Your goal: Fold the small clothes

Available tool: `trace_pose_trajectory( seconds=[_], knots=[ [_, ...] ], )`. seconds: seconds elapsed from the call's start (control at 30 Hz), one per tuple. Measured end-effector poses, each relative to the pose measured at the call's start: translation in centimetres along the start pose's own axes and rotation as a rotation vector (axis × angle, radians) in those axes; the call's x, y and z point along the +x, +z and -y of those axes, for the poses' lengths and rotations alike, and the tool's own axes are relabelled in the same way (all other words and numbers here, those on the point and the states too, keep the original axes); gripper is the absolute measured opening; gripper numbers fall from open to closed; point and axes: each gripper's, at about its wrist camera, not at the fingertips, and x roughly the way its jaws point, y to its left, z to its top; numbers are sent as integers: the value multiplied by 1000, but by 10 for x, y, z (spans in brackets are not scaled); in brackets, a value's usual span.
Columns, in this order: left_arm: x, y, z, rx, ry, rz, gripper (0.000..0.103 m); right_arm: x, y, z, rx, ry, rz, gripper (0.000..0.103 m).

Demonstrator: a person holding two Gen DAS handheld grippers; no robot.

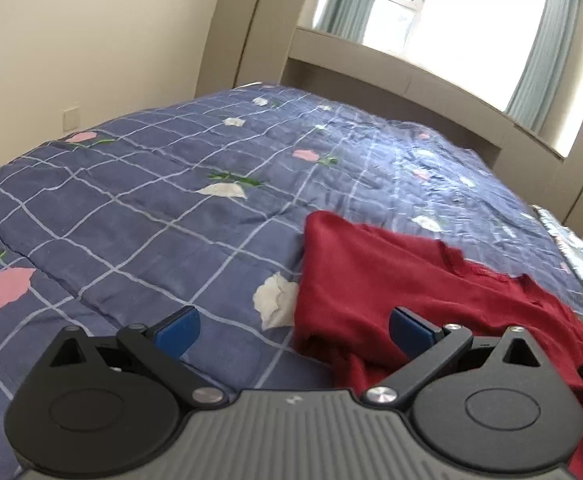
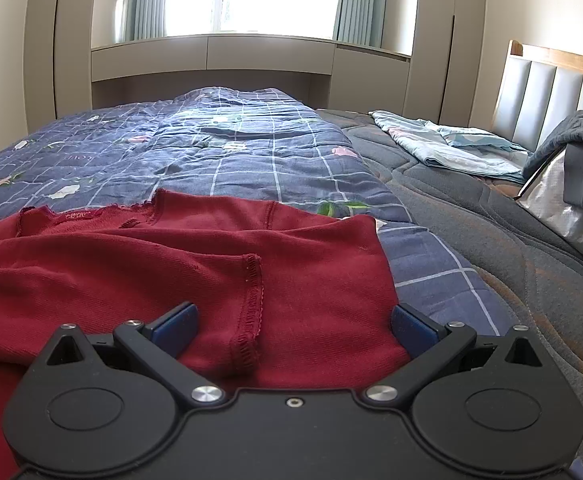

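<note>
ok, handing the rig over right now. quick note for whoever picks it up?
Left gripper: open, holding nothing, low over the blue checked quilt at the left edge of the red top.
Right gripper: open, holding nothing, over the red top's near hem.
Top lies on the quilt; one sleeve is folded across the body, cuff near the right gripper. The rest looks rumpled, not squared.
Left: fold the other side in, then fold into a compact stack.

left tool [image 1: 294, 326] spread, red garment [image 1: 391, 280], checked quilt [image 1: 151, 208]
</note>
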Motion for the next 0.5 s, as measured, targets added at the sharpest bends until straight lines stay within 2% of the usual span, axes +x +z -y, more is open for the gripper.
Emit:
trace_pose_trajectory(
  seconds=[0.13, 0.27, 0.33, 0.4, 0.5],
  knots=[
    [9, 5, -9, -74, -11, -26, 103, 0, 0, 0, 3, 2, -1, 102],
    [6, 5, -12, -107, -39, 11, 103, 0, 0, 0, 2, 1, 0, 103],
    [15, 6, -10, -89, -12, -21, 103, 0, 0, 0, 2, 2, 0, 103],
    [29, 7, -7, -61, 54, -102, 103, 0, 1, 2, 9, 9, -6, 103],
    [32, 5, 7, 77, 107, -128, 102, -1, 5, 13, 41, 54, -38, 103]
  ],
)
